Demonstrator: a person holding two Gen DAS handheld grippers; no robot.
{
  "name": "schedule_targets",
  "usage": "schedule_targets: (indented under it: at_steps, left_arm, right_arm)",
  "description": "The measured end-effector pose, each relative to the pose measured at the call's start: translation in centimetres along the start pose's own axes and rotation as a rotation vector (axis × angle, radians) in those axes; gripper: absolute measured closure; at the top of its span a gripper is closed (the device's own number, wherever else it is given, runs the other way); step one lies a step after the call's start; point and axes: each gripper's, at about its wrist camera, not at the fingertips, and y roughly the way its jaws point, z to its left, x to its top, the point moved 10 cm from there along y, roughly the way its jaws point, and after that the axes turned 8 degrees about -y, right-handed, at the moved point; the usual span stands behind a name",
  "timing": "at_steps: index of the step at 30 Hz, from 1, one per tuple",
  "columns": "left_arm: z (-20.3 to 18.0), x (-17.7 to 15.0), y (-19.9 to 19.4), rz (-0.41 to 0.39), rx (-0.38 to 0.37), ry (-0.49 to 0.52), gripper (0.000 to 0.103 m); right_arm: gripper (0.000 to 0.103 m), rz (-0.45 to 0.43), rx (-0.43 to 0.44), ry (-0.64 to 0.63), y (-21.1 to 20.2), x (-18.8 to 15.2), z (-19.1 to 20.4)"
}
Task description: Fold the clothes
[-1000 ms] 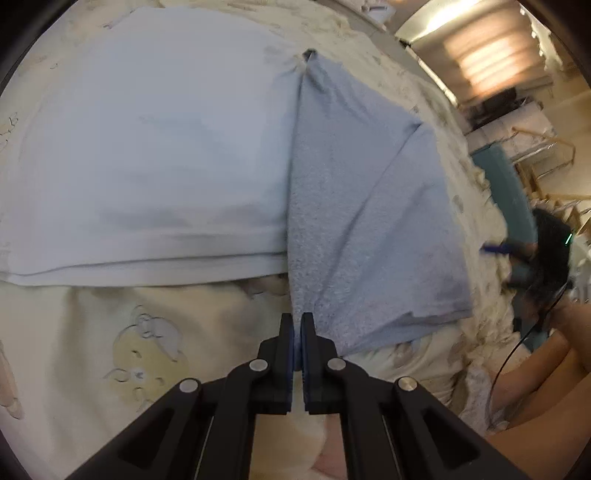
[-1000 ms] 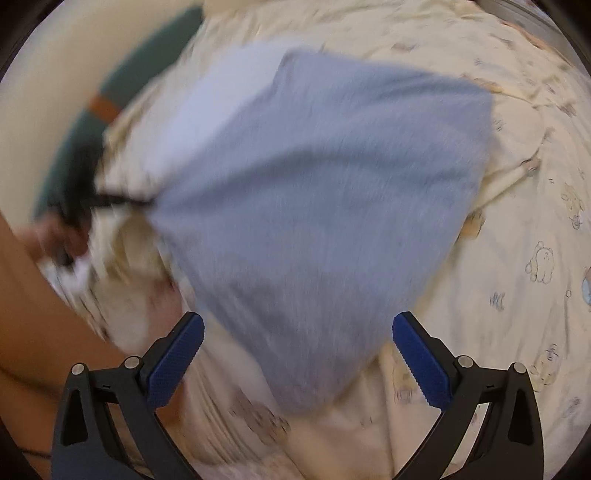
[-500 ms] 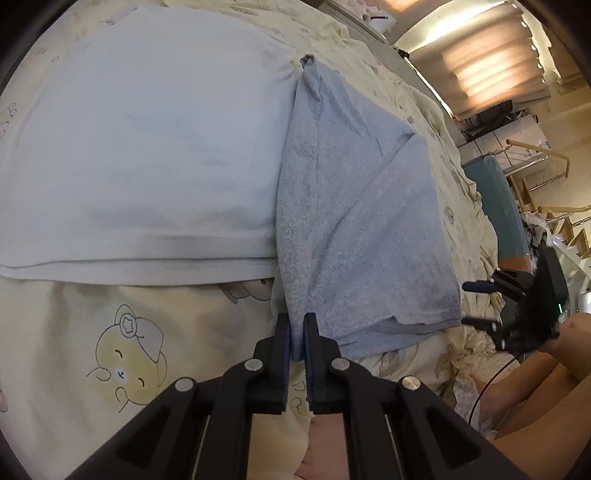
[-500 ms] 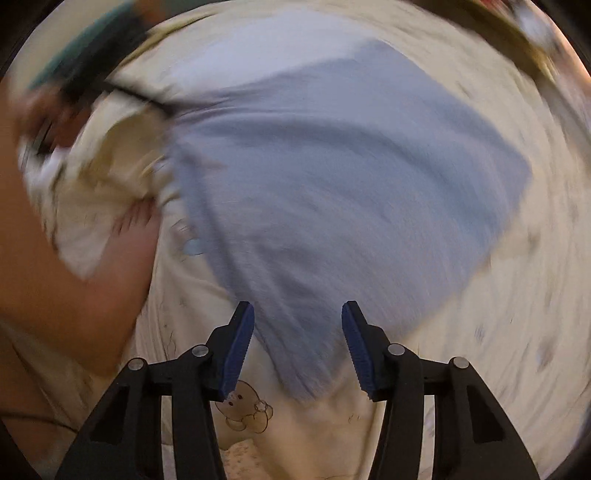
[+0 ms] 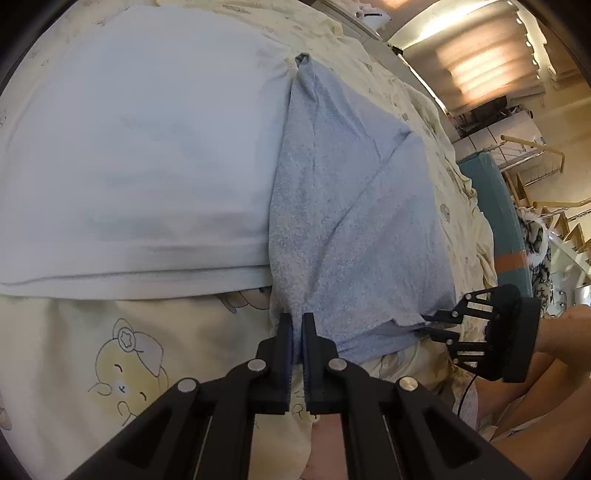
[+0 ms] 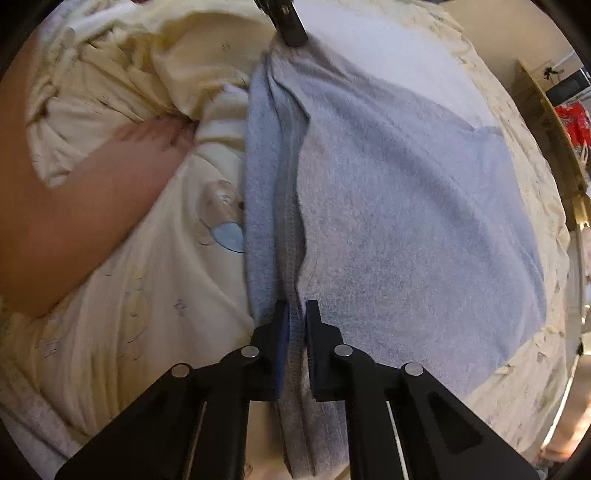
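Observation:
A blue-grey T-shirt (image 5: pixel 354 221) lies folded on the bed, partly over a flat white garment (image 5: pixel 140 147). My left gripper (image 5: pixel 297 325) is shut on the shirt's near hem corner. In the right wrist view the same blue-grey shirt (image 6: pixel 406 206) spreads away to the right, and my right gripper (image 6: pixel 295 314) is shut on its bunched hem. The right gripper (image 5: pixel 430 325) also shows in the left wrist view, pinching the hem's other corner. The left gripper's tip (image 6: pixel 291 26) shows at the top of the right wrist view, on the far corner.
A cream bedsheet with bear prints (image 5: pixel 122 369) covers the bed. A person's leg (image 6: pixel 85 206) lies on the sheet left of the shirt. A teal headboard or bench (image 5: pixel 495 206) and wooden railings stand beyond the bed's right edge.
My right gripper has swung in from open and closed on the shirt's hem. The left gripper has kept its hold and barely moved.

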Motion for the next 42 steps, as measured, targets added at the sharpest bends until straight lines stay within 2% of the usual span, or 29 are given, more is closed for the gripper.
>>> schedule_targets:
  at_steps: [2,6,9,11,12,14,16,17,18,19,21,24,27,30,31,32,34,37,40,42]
  left_arm:
    - [0.1,0.1,-0.6,-0.007,-0.02,-0.013,0.1]
    - [-0.5,0.0,-1.9,-0.017,-0.049,0.015,0.1]
    - [0.5,-2.0,0.0,0.087,0.016,0.047,0.1]
    - [1.7,-3.3,1.7,0.156,0.08,0.052,0.099]
    - [2.0,-3.6,2.1,0.175,0.1,0.05,0.099]
    - [2.2,-3.6,2.3,0.184,0.131,0.058,0.095]
    - [1.9,-2.6,1.2,0.139,0.135,0.084,0.095]
    - [1.8,-2.0,0.5,0.111,0.147,0.096,0.095]
    - [1.8,-1.3,-0.2,0.082,0.163,0.108,0.095]
    - [1.5,-0.4,-0.8,0.051,0.159,0.117,0.095]
    - [0.5,1.4,-1.9,-0.007,0.14,0.132,0.093]
    - [-3.0,3.8,-0.5,-0.054,0.076,0.175,0.091]
    - [-7.1,4.7,3.6,-0.021,0.012,0.226,0.091]
    - [-8.6,3.9,9.6,0.063,0.071,0.293,0.091]
    - [-8.1,3.6,11.2,0.087,0.122,0.318,0.091]
    - [-7.2,3.3,12.5,0.11,0.184,0.344,0.093]
    - [-6.4,3.2,12.9,0.114,0.177,0.345,0.096]
    - [-6.2,3.3,12.2,0.116,0.184,0.35,0.098]
    - [-7.6,3.9,11.4,0.107,0.166,0.365,0.098]
    - [-9.1,6.0,10.4,0.049,0.135,0.383,0.097]
  right_arm:
    - [0.095,-0.033,0.038,0.035,-1.7,-0.6,-0.5]
    - [0.095,-0.044,0.035,0.031,-3.9,-1.8,-1.5]
    - [0.095,-0.057,0.095,-0.019,-4.1,-1.5,0.0]
    - [0.094,-0.028,0.137,-0.027,-3.3,-1.7,1.3]
    - [0.09,-0.033,0.164,0.006,-3.6,-2.1,1.1]
    - [0.089,-0.045,0.217,0.073,-4.1,-2.7,0.6]
    - [0.089,-0.057,0.27,0.139,-4.7,-3.4,0.1]
    - [0.086,-0.063,0.297,0.172,-5.1,-3.7,-0.2]
    - [0.078,-0.073,0.319,0.215,-5.5,-4.1,-0.7]
    - [0.076,-0.095,0.332,0.278,-6.2,-4.7,-1.8]
    - [0.076,-0.132,0.351,0.407,-7.5,-6.0,-4.0]
    - [0.076,-0.122,0.348,0.64,-6.5,-8.6,-8.7]
    - [0.077,-0.13,0.396,0.792,-4.3,-9.7,-10.5]
    - [0.078,-0.022,0.404,0.761,-0.8,-10.0,-8.5]
    - [0.079,0.043,0.388,0.728,0.3,-10.7,-7.4]
    - [0.086,0.133,0.363,0.679,1.5,-12.0,-6.1]
    - [0.088,0.194,0.352,0.614,1.6,-14.2,-4.5]
    - [0.088,0.202,0.398,0.67,0.1,-16.4,-4.7]
    - [0.085,0.123,0.364,0.648,-1.6,-15.7,-7.0]
    - [0.085,0.028,0.318,0.699,-2.8,-14.8,-10.5]
